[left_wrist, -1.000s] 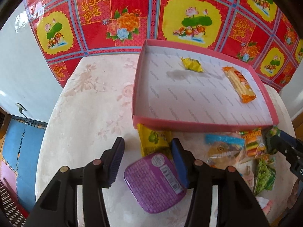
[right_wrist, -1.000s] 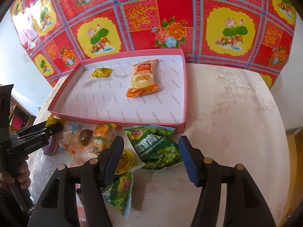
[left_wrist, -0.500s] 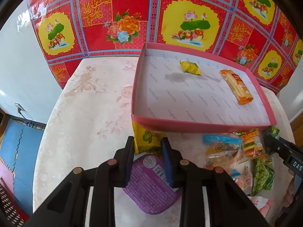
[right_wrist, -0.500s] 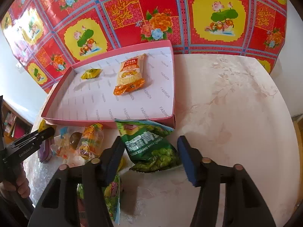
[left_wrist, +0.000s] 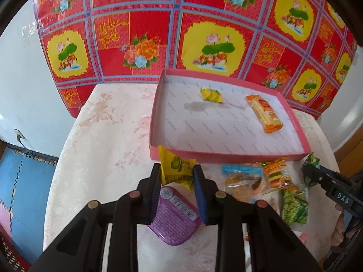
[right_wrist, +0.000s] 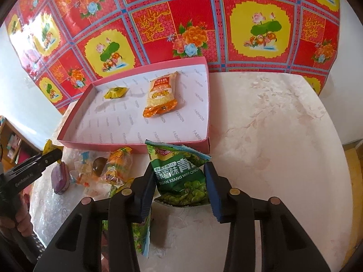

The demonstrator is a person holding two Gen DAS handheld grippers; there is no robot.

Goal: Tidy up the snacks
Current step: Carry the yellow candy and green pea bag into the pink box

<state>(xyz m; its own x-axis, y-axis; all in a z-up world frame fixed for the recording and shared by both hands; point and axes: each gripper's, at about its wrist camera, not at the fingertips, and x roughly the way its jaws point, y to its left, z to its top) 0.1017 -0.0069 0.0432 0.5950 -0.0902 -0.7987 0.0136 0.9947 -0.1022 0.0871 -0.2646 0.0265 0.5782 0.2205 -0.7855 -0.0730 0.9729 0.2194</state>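
Note:
A pink tray (left_wrist: pixel 226 156) (right_wrist: pixel 95 144) on the table holds a yellow candy (left_wrist: pixel 211 95) (right_wrist: pixel 115 92) and an orange wafer pack (left_wrist: pixel 264 115) (right_wrist: pixel 161 95). My left gripper (left_wrist: pixel 177 174) is shut on a yellow snack packet (left_wrist: pixel 175 168), lifted just in front of the tray's near wall. A purple tub (left_wrist: pixel 174 215) lies under it. My right gripper (right_wrist: pixel 180 174) is shut on a green pea bag (right_wrist: pixel 180 174) and holds it at the tray's near right corner.
Several loose snacks (left_wrist: pixel 261 179) (right_wrist: pixel 109 170) lie on the pale floral table (left_wrist: pixel 97 154) in front of the tray. A red patterned cloth (left_wrist: pixel 204 34) hangs behind. The table's right part (right_wrist: pixel 283 136) is bare; the floor drops off at the left.
My left gripper closed on the yellow packet and lifted it off the table. My right gripper closed on the green pea bag and raised it toward the tray.

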